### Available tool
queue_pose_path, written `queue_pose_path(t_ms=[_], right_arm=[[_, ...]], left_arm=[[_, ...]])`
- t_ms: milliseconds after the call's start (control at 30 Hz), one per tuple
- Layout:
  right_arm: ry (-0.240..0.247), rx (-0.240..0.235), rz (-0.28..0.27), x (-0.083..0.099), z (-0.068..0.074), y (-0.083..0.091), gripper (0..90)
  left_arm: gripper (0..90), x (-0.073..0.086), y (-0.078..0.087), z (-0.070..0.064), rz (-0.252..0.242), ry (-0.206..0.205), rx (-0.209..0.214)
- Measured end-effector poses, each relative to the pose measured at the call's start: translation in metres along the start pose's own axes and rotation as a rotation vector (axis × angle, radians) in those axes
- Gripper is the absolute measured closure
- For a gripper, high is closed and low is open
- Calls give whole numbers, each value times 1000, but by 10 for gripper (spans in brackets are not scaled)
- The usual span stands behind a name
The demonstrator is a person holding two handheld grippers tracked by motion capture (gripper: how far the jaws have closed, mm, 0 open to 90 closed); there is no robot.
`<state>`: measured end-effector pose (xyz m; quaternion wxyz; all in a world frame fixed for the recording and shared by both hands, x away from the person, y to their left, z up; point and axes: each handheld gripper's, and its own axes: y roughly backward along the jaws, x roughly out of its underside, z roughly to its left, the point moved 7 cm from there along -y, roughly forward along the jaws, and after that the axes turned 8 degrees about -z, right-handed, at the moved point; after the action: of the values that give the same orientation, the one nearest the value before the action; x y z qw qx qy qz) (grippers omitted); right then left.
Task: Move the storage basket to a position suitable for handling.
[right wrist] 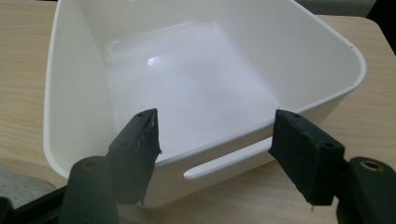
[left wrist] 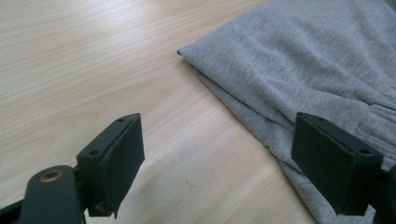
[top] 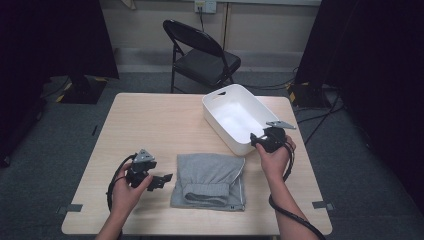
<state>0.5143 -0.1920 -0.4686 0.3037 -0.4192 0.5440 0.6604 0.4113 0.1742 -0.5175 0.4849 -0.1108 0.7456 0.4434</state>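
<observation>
One folded grey garment point(top: 209, 180) sits on the desk point(top: 150, 120) near my edge, between my two hands. Looks like sweatpants: waistband roll toward me, flat folded part running away from me. Long axis is hard to call, the fold is close to square, slightly deeper front to back. Lies flat, not touching the bin.

Two tongs in play. My left tongs point(top: 159, 181) are just beside the garment's left edge, pointing right at it, jaws wide apart and holding nothing. In the left gripper view the cloth edge point(left wrist: 299, 70) runs diagonally ahead; the right jaw sits over the hem, contact can't be confirmed.

My right tongs point(top: 256, 140) are farther out, at the near short wall of the one white bin point(top: 235, 112), jaws spread open, empty. In the right gripper view the bin's handle slot point(right wrist: 219, 167) lies between the jaws, just below them; the bin interior point(right wrist: 187, 79) holds nothing.

Bin's long axis runs diagonally, near-right to far-left, at the desk's right rear.

One black folding chair point(top: 202, 55) beyond the far edge.
</observation>
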Motion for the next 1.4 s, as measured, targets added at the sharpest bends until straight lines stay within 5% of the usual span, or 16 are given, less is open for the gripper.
queue_pose_path(t_ms=[533,867,1300,1400], right_arm=[[34,13,8,-4,-4,-2,393],[-71,82,13,-1,-5,-5,374],[16,57,24,-3,-5,-6,376],[57,51,9,-7,-6,-2,500]], left_arm=[[171,-2,-3,1,-4,3,0],[171,1,-1,2,-1,2,-1],[171,-2,-3,1,-5,-5,0],[172,-3,-5,0,-1,-7,3]])
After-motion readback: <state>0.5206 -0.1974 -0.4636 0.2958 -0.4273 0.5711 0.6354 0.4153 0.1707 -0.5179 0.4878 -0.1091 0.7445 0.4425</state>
